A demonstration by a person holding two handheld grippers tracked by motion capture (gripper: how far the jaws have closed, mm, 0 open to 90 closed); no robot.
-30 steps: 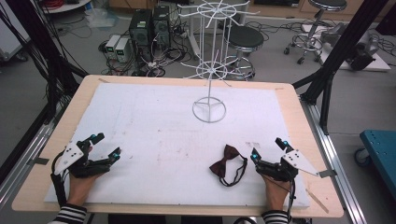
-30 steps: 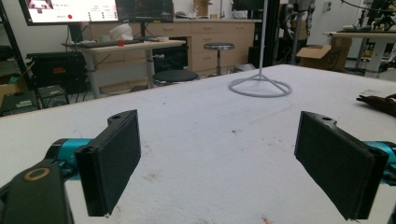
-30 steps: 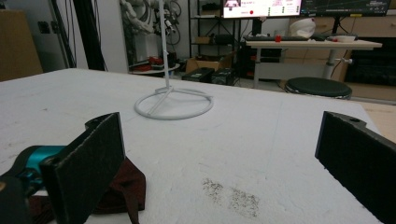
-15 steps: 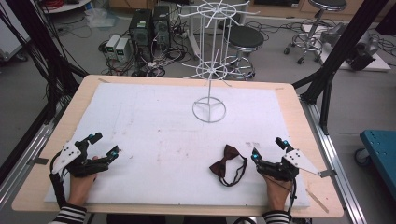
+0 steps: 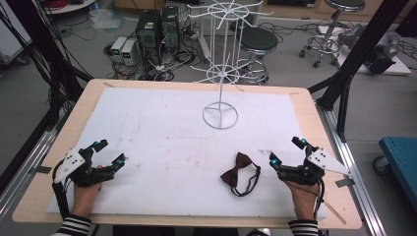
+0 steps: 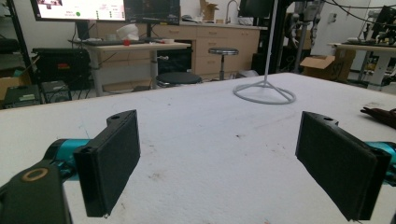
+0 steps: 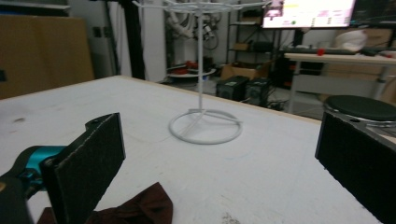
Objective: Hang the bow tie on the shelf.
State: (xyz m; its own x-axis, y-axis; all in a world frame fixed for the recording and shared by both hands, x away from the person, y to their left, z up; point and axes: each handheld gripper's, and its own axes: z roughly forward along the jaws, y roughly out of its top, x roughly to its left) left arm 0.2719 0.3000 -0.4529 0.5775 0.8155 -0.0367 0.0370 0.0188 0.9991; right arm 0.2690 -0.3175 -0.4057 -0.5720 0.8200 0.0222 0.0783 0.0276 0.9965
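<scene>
White table cover [image 5: 162, 128]; dark maroon bow tie [image 5: 237, 173], flat, black strap

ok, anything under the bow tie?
The dark red bow tie lies flat on the white mat, its black strap looped beside it. Only mat shows around it; whatever is directly beneath is covered.

No readable text — monitor [image 7: 312, 13] content too blurred.
</scene>
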